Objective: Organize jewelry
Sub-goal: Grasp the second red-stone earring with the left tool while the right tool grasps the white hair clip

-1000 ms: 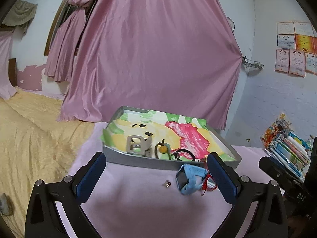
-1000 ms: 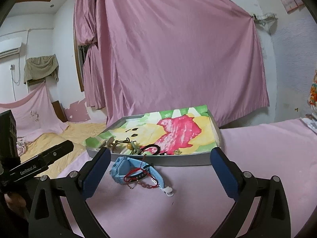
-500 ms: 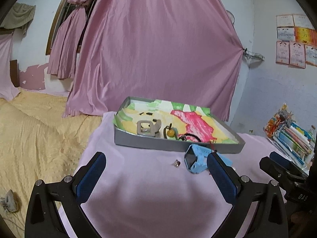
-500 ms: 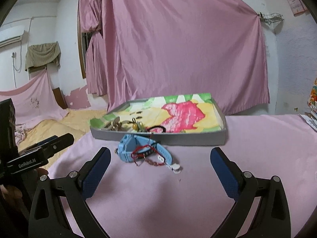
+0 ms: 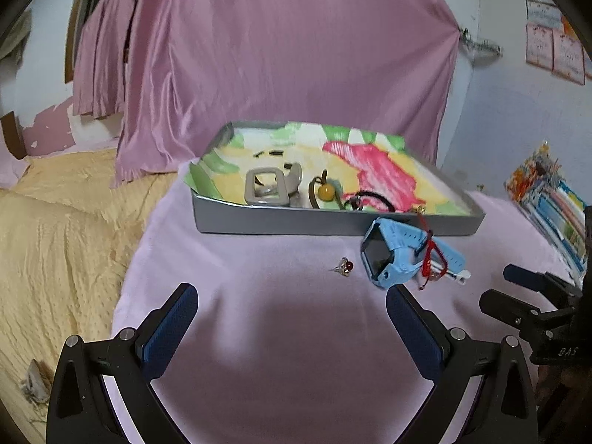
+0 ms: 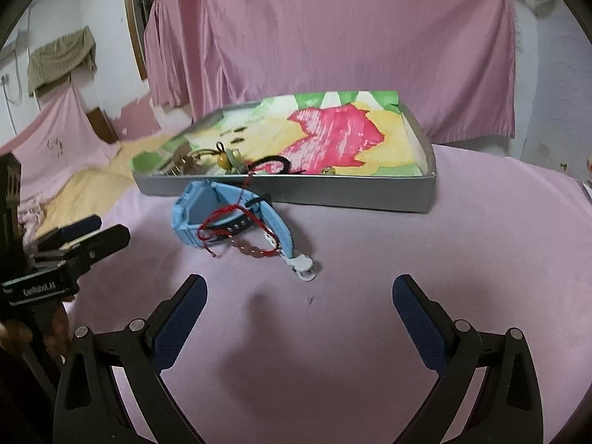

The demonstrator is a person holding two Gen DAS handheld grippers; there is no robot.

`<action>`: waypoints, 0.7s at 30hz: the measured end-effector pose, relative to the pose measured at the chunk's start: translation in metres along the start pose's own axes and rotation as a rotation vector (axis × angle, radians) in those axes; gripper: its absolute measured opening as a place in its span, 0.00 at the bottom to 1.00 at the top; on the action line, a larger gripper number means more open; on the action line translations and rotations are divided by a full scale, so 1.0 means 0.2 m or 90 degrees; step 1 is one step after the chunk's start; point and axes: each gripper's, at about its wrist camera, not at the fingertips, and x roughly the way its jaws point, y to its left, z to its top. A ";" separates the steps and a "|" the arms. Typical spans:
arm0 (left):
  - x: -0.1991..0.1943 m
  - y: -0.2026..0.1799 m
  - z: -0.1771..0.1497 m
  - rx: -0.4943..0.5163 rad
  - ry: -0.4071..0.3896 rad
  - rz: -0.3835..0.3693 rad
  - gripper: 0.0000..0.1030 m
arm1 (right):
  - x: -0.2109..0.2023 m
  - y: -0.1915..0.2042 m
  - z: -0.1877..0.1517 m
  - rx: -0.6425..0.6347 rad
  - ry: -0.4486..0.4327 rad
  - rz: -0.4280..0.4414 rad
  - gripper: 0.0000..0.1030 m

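Observation:
A grey tray [image 5: 281,224] [image 6: 333,194] lined with a colourful drawing stands on the pink cloth. In it lie a grey buckle [image 5: 268,187], a pendant with a yellow bead [image 5: 325,191] [image 6: 223,161] and a black cord loop [image 5: 370,199] [image 6: 275,164]. In front of the tray lies a blue watch [image 5: 396,255] [image 6: 222,218] with a red string bracelet [image 5: 429,255] [image 6: 240,229] over it. A small red-stone ring [image 5: 345,267] lies left of the watch. My left gripper [image 5: 292,318] is open and empty, short of the ring. My right gripper [image 6: 299,310] is open and empty, short of the watch.
A yellow bedspread [image 5: 55,229] lies to the left of the pink cloth. Pink curtains [image 5: 288,55] hang behind the tray. A stack of books and papers [image 5: 551,203] sits at the far right. Each gripper shows at the edge of the other's view.
Both grippers have risen and tilted down, so the tray and watch are seen more from above. No object has moved. Both stay open.

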 end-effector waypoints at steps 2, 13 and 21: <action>0.03 0.00 0.01 0.001 0.017 -0.001 0.99 | 0.02 0.00 0.01 -0.007 0.007 -0.004 0.95; 0.20 -0.07 0.08 0.036 0.114 -0.031 0.67 | 0.14 0.03 0.10 -0.048 0.076 0.013 0.63; 0.26 -0.14 0.13 0.088 0.129 -0.032 0.52 | 0.17 0.04 0.13 -0.071 0.088 0.004 0.41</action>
